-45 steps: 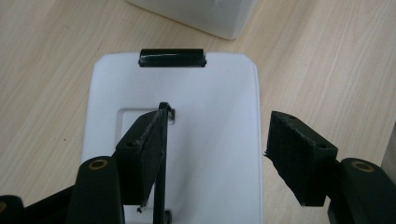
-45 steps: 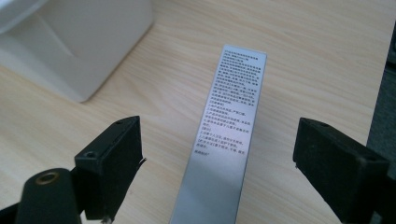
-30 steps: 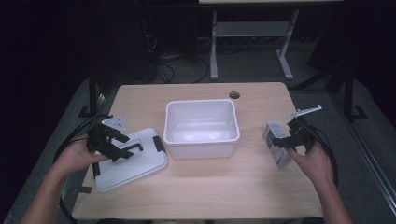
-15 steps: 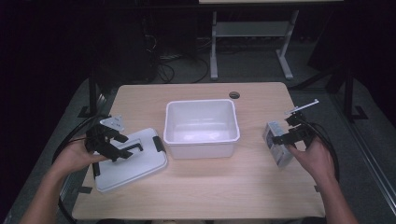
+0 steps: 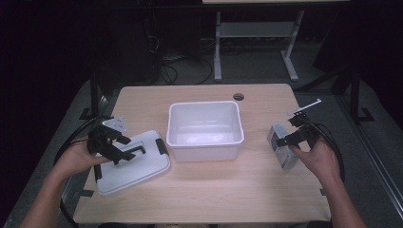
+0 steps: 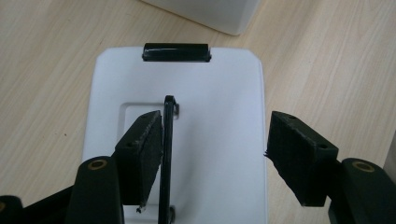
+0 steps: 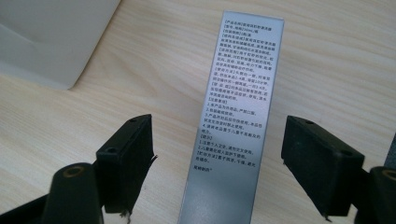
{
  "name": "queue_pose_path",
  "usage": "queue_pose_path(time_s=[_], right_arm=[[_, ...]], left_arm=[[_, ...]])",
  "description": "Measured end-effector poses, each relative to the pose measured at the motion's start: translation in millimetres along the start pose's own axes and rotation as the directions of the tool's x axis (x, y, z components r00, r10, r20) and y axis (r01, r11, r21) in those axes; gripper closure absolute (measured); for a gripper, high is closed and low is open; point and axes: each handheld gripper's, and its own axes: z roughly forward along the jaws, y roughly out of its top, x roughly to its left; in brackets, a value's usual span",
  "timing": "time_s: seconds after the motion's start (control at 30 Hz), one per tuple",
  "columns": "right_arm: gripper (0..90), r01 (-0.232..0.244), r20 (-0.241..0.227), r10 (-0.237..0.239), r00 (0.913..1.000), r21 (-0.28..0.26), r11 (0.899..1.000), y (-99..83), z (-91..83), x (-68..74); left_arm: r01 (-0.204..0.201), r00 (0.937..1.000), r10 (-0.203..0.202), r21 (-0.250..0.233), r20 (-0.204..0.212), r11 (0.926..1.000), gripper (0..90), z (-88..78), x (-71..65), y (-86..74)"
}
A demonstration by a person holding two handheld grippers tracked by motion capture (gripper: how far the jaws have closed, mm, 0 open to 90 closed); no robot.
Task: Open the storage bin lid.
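White lid (image 5: 133, 164), grey box (image 5: 283, 149), flat

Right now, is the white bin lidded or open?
Open and empty: the white bin shows its bare inside, and its lid lies flat on the table beside it.

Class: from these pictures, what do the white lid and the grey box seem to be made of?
White lid: probably moulded plastic, smooth and slightly glossy, with a black clip and handle. Grey box: likely printed card with a satin silver finish, judging by its sharp edges and small printed text.

Grey box (image 7: 238, 121), near the worktop's right edge: one long face carries a dense block of small black Chinese print in many short lines. Characters too small to read. No other lettering legible.
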Motion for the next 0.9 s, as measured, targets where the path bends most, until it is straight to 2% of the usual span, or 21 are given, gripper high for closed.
queue_pose_path(time_s=[0.57,0.9], right_arm=[[33.7,0.000,0.008,0.000,1.0000,0.053,0.999,2.9,7.6,-0.3],[42.9,-0.001,0.027,-0.002,0.9996,0.085,0.996,3.8,11.8,0.0]], left_arm=[[0.000,1.0000,0.000,0.001,-0.003,1.0000,35.0,-1.9,1.6,-1.8],[0.003,1.0000,-0.003,0.007,-0.005,1.0000,35.1,-0.8,1.3,-2.5]])
